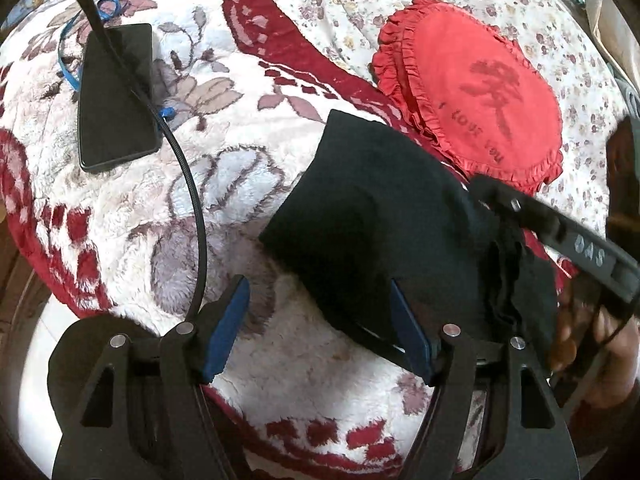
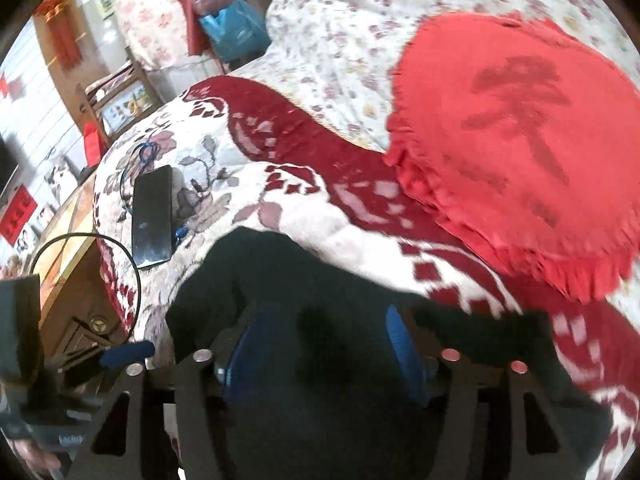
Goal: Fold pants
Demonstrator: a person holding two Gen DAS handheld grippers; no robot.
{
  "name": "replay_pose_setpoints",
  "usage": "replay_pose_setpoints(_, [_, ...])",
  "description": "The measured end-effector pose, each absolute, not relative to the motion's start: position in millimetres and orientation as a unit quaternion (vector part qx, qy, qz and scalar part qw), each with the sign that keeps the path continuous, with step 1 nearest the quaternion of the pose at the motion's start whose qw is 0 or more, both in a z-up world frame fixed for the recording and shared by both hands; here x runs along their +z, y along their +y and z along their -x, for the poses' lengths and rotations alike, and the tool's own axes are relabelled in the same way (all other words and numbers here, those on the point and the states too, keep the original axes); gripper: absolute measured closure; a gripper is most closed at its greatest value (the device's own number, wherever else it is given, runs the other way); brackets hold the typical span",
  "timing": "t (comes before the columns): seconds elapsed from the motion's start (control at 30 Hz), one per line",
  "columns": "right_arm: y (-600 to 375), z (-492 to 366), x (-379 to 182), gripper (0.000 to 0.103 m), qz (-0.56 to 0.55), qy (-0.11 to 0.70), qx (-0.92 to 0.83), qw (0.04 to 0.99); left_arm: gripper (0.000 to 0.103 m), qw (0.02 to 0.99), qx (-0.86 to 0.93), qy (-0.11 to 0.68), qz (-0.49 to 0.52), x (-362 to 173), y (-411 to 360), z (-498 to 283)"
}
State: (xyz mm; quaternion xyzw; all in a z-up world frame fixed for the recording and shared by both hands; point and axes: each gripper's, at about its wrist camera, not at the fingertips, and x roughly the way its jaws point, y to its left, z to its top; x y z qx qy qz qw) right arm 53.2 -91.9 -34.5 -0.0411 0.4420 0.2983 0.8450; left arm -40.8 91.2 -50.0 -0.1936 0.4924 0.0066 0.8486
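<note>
Bright daylight, fisheye warping, right view motion-blurred

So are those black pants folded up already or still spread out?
Folded. The black pants lie as a compact bundle with a doubled edge on the fleecy blanket, beside the red cushion. No legs stretch out. How neatly, I cannot tell.

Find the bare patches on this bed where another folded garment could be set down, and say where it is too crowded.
Free: the fleecy blanket between the phone and the black pants, and the flowered sheet above the red cushion. Crowded: where pants, cushion and right gripper meet.
</note>
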Motion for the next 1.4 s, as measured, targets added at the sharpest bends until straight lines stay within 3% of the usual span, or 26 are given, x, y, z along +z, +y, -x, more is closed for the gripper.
replay_pose_setpoints(0.4, [-43.6, -76.4, -47.9, 0.035, 0.065, 0.453, 0.322, 0.829, 0.032, 0.84, -0.005, 0.498, 0.216, -62.2, 93.8, 36.0])
replay_pose_setpoints(0.5, [-34.1, -85.0, -53.6, 0.035, 0.074, 0.455, 0.321, 0.827, 0.021, 0.839, -0.015, 0.496, 0.222, -64.2, 91.3, 32.5])
replay_pose_setpoints(0.67, [-23.6, -98.5, -73.7, 0.034, 0.065, 0.474, 0.334, 0.812, 0.014, 0.843, -0.012, 0.483, 0.237, -68.3, 90.3, 25.3])
replay_pose_setpoints(0.77, [-28.7, -103.9, -83.5, 0.049, 0.018, 0.484, 0.343, 0.805, 0.012, 0.847, -0.014, 0.474, 0.24, -68.1, 88.2, 23.0])
replay_pose_setpoints(0.8, [-30.0, -103.2, -83.6, 0.053, 0.009, 0.484, 0.344, 0.805, 0.017, 0.85, -0.019, 0.47, 0.237, -67.3, 87.2, 22.8])
replay_pose_setpoints(0.83, [-31.5, -101.9, -82.4, 0.062, 0.005, 0.48, 0.345, 0.807, 0.028, 0.854, -0.026, 0.464, 0.232, -65.3, 85.8, 23.0])
replay_pose_setpoints(0.87, [-34.2, -99.5, -79.1, 0.073, 0.003, 0.473, 0.342, 0.812, 0.061, 0.857, -0.034, 0.463, 0.225, -62.9, 83.4, 22.7])
replay_pose_setpoints(0.9, [-36.4, -98.0, -75.9, 0.078, 0.003, 0.468, 0.338, 0.817, 0.074, 0.855, -0.042, 0.468, 0.22, -61.5, 80.9, 21.8])
replay_pose_setpoints(1.0, [-57.2, -95.0, -58.5, 0.087, -0.037, 0.451, 0.34, 0.824, 0.082, 0.868, -0.061, 0.449, 0.205, -45.6, 74.1, 27.3])
replay_pose_setpoints(1.1, [-87.0, -86.0, -29.7, 0.088, -0.087, 0.42, 0.349, 0.833, 0.082, 0.889, -0.102, 0.406, 0.185, -13.5, 60.2, 39.3])
replay_pose_setpoints(1.17, [-111.0, -75.8, -8.8, 0.094, -0.113, 0.396, 0.35, 0.841, 0.082, 0.898, -0.147, 0.381, 0.165, 7.7, 43.2, 46.3])
replay_pose_setpoints(1.33, [-200.3, -37.7, 25.2, 0.093, -0.183, 0.342, 0.298, 0.872, 0.082, 0.885, -0.266, 0.371, 0.091, 19.9, -27.1, 55.2])
replay_pose_setpoints(1.4, [-230.4, -25.4, 23.3, 0.086, -0.191, 0.347, 0.256, 0.882, 0.082, 0.87, -0.296, 0.387, 0.08, 8.0, -51.5, 53.4])
